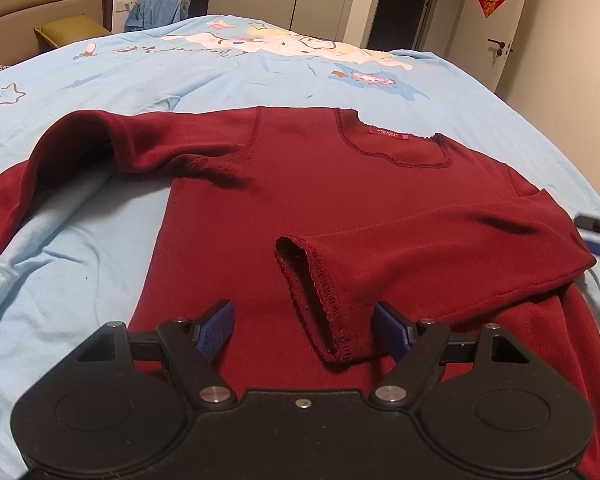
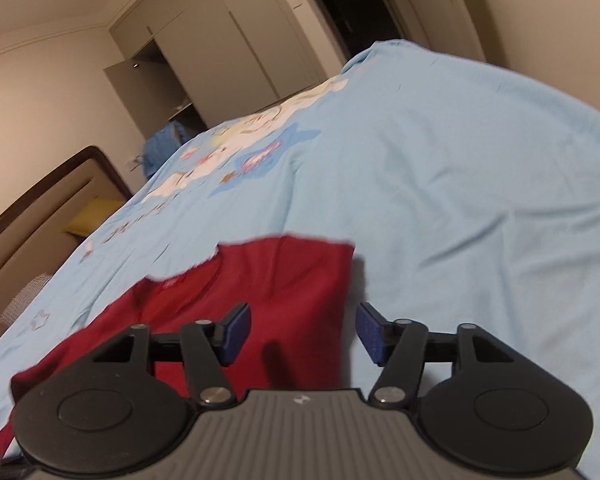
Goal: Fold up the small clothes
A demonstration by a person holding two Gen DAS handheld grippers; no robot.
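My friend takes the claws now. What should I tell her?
Left claw: open, holding nothing, hovering over the red shirt near the cuff.
Right claw: open, empty, over the shirt's edge.
Shirt: lying on the blue bedsheet, neck away from you.
Done: one sleeve folded across the body.
Left: the other sleeve is spread out at the side; fold it in, then fold the body.

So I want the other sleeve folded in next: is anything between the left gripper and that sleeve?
Nothing visible. The left gripper is open over the shirt, with the folded sleeve's cuff lying between its fingers, unpinched. The unfolded sleeve lies to its left on the bedsheet, with only shirt and sheet between.
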